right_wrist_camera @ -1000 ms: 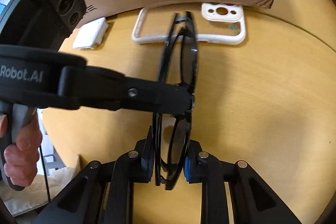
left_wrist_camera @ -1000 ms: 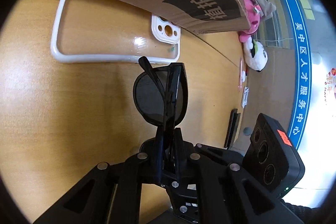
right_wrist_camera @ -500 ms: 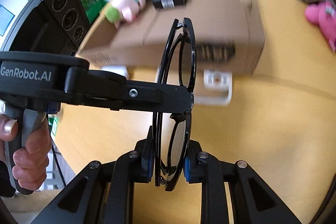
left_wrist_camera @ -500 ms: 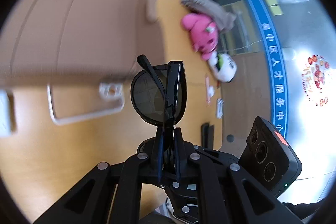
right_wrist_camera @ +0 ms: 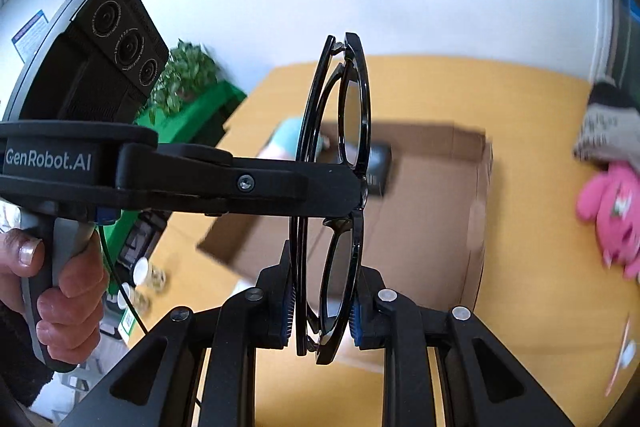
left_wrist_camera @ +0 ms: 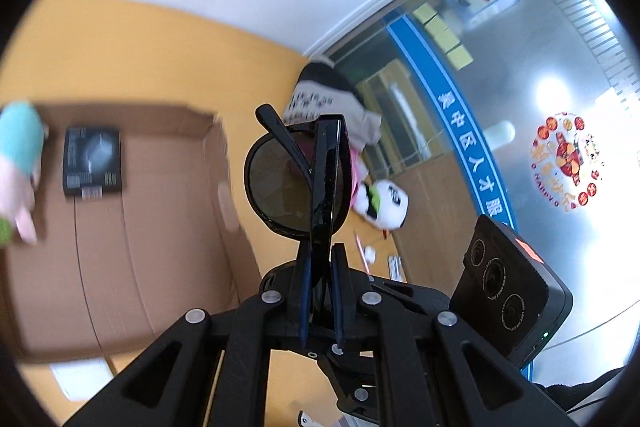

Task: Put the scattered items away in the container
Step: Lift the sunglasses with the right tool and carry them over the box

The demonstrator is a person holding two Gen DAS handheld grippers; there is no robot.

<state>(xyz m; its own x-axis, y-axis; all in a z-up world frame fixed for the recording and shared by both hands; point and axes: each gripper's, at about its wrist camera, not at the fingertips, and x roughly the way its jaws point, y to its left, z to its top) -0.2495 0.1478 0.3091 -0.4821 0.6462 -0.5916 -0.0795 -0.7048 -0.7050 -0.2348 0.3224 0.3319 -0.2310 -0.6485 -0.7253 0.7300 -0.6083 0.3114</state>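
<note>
A folded pair of black sunglasses hangs in the air, gripped by both grippers at once. My left gripper is shut on the frame's edge. In the right wrist view my right gripper is shut on the lower end of the sunglasses, and the left gripper comes in from the left and clamps their middle. An open cardboard box lies below and beyond them on the wooden table. A small black packet rests on the cardboard box floor.
A pink plush toy and a panda plush lie right of the box. A teal and pink plush sits at its left edge. A white item lies on the table near the box. A green planter stands behind.
Both grippers have risen with the sunglasses still clamped. The white phone case and the box's outer wall have dropped out of view, and the box's open inside now shows below.
</note>
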